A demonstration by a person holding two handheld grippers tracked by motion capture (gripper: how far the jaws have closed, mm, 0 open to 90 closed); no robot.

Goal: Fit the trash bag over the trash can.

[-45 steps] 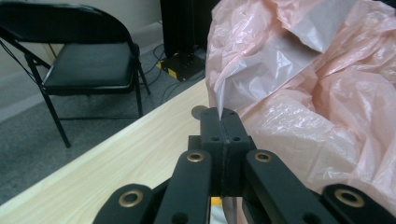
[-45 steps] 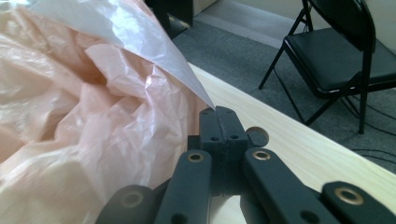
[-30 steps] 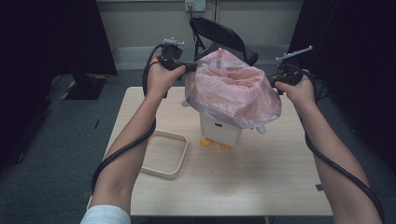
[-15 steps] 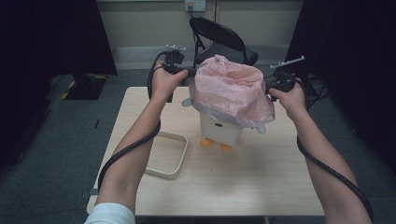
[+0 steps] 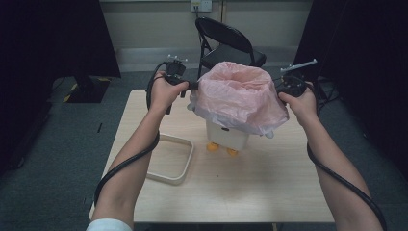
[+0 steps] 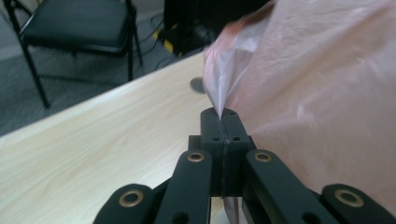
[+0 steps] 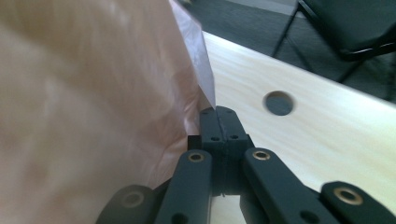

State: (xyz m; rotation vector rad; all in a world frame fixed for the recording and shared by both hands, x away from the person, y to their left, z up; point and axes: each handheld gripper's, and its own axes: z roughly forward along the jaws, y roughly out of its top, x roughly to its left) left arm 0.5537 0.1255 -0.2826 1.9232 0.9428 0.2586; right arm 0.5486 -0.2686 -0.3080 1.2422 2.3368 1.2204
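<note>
Stretching the pink bag (image 5: 240, 98) wide, the left gripper (image 6: 220, 116) and right gripper (image 7: 218, 113) each pinch its rim, jaws closed, spreading it over the white bin (image 5: 226, 136) near the table's (image 5: 269, 192) far edge.

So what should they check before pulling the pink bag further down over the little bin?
1. Left gripper shut on the pink bag: ok.
2. Right gripper shut on the bag's other side: ok.
3. Bag mouth spread open over the white bin: ok.
4. Bin upright on the table: ok.
5. White tray apart from the bin: ok.
6. Bag free of tears: cannot tell.
</note>
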